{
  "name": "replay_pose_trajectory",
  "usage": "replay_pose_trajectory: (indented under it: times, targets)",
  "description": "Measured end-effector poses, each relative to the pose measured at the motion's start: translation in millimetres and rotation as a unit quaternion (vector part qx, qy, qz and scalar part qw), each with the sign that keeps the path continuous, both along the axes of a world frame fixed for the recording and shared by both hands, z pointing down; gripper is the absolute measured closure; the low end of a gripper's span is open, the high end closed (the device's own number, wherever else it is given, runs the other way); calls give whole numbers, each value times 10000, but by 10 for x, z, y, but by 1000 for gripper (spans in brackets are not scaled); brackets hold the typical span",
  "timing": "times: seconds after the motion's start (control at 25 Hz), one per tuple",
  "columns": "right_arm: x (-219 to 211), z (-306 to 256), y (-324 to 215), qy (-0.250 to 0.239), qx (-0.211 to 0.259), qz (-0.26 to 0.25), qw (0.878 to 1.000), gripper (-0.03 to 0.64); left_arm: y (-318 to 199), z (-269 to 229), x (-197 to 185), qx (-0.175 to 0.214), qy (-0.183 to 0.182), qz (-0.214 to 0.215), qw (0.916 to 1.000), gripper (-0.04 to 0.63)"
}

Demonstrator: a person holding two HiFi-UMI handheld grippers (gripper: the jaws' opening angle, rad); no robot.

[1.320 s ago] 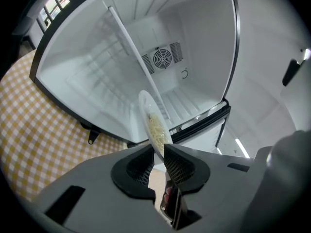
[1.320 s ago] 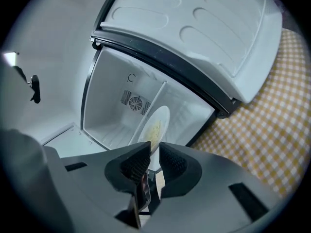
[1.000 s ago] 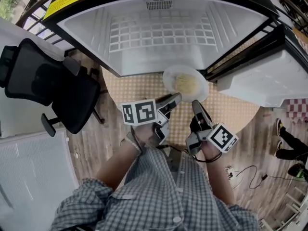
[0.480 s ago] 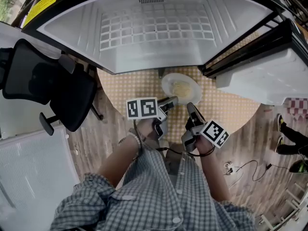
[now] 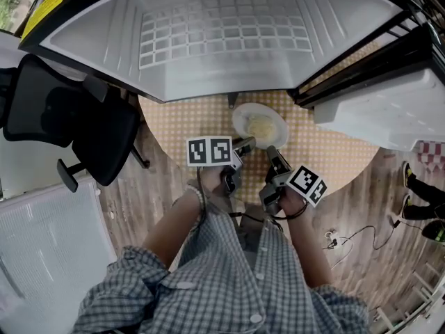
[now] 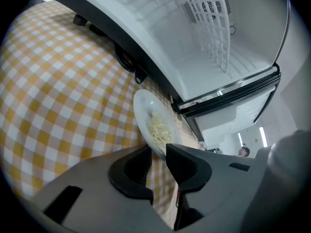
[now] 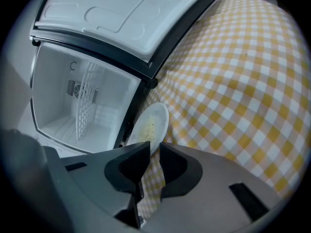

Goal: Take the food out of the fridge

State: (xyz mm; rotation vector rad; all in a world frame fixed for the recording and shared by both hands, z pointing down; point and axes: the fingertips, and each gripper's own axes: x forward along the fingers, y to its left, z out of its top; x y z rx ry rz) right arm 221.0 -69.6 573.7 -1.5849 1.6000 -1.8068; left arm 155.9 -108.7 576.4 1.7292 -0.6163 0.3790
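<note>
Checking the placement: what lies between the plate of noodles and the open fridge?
A narrow strip of checked tablecloth and a small dark fitting on the fridge; the head view shows it.

Both forearms (image 5: 174, 232) come out of checked sleeves and reach toward the far side, close together and side by side. The left tongs (image 5: 245, 145) point forward and down, and their jaws are opening with the near rim of the plate (image 5: 238, 119) between them. The right tongs (image 5: 272, 153) slant the same way, jaws clamped on that rim further right.
</note>
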Motion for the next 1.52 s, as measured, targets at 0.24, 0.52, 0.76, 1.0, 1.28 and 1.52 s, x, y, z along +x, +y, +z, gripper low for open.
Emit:
replay_pose_trajectory:
  times: [0.24, 0.52, 0.76, 1.0, 1.28, 1.52]
  targets:
    - [-3, 28, -22, 358, -16, -317, 9989, 563, 25, 10, 32, 69, -65, 184, 9998, 464]
    - [-60, 32, -1, 613, 29, -827, 9947, 523, 80, -10, 4, 145, -273, 427, 9986, 430]
    - [-8, -44, 103, 931, 27, -852, 9920, 522, 87, -131, -207, 519, -526, 524, 9959, 425]
    - [153, -401, 36, 2414, 401, -814, 9662, 601, -92, -409, -529, 1543, -1014, 192, 9826, 530]
    - [-32, -854, -104, 2883, 1083, -1187, 9440, 607, -225, -768, -722, 2663, -1382, 301, 9535, 589]
    - [-221, -1269, -153, 3288, 1838, -1717, 9103, 607, -303, -1264, -744, 3521, -1395, 299, 9250, 589]
